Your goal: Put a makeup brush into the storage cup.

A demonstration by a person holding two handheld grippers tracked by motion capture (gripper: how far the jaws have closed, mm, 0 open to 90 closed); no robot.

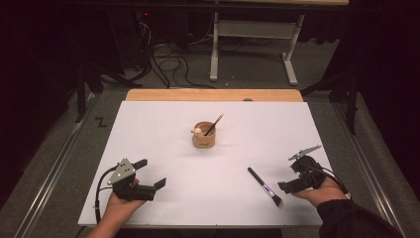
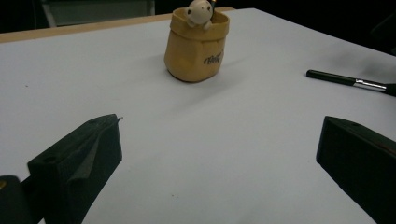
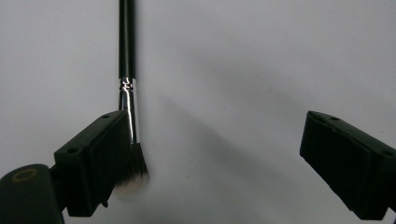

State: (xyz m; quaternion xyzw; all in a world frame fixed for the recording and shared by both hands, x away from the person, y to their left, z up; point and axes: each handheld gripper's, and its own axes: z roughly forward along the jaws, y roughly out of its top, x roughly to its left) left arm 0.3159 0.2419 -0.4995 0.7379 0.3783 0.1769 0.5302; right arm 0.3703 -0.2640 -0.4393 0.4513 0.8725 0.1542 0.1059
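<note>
A tan pot [image 1: 203, 135] with a small pale figure on its rim stands at the middle of the white sheet [image 1: 163, 124]. A thin dark brush [image 1: 214, 125] leans inside it. A black-handled makeup brush [image 1: 264, 186] lies flat at the front right. My right gripper [image 1: 289, 177] rests just right of it, open. In the right gripper view the makeup brush [image 3: 127, 70] has its bristle end against the inner side of one jaw, with my right gripper [image 3: 215, 135] wide apart. My left gripper [image 1: 151, 173] sits open at the front left. In its own view the left gripper [image 2: 219, 140] faces the pot [image 2: 196, 49] and the makeup brush [image 2: 348, 80].
A wooden table edge [image 1: 213, 95] shows beyond the sheet. Behind it stand a white desk frame [image 1: 214, 59] and loose cables [image 1: 168, 64] on the floor. Metal rails [image 1: 54, 168] run along both sides of the table.
</note>
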